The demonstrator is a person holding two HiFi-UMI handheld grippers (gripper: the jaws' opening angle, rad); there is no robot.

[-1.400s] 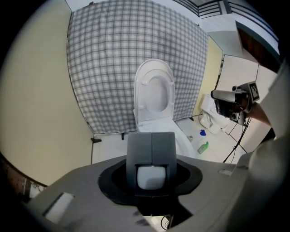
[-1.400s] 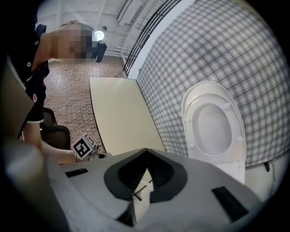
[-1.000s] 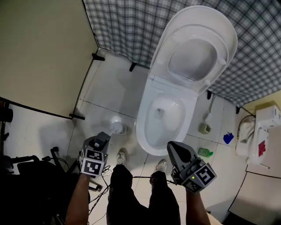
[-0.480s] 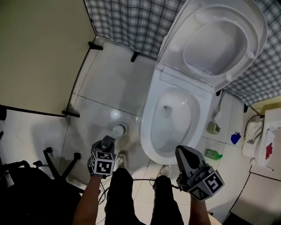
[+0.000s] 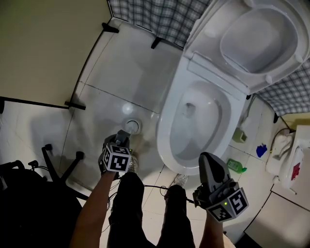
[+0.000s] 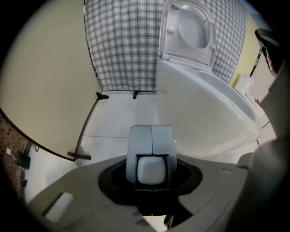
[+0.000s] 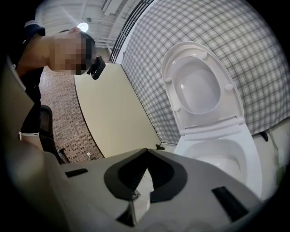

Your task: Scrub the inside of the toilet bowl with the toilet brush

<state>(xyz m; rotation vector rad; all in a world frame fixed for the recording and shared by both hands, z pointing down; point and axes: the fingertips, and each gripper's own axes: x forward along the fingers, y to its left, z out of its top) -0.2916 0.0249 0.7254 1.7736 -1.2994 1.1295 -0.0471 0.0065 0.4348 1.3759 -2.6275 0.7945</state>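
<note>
Looking down on glossy pale floor tiles (image 5: pixel 121 82), drain (image 5: pixel 131 127) just ahead of left gripper (image 5: pixel 123 136), clamped on a grey block (image 6: pixel 151 140). Right gripper (image 5: pixel 209 159) pinched together, empty, near toilet bowl (image 5: pixel 167 145) rim. Toilet brush (image 5: pixel 240 133) parked right of bowl, by checked wall (image 5: pixel 145 14).

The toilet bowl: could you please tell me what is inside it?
Inside the toilet bowl only bare white porcelain and the drain opening show, nothing else. The strip beneath the near rim is covered by the rim itself.

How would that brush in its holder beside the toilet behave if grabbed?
Probably light: the toilet brush has a thin handle. Its holder looks small, so it may tip or lift along. On the glossy floor it could slide.
</note>
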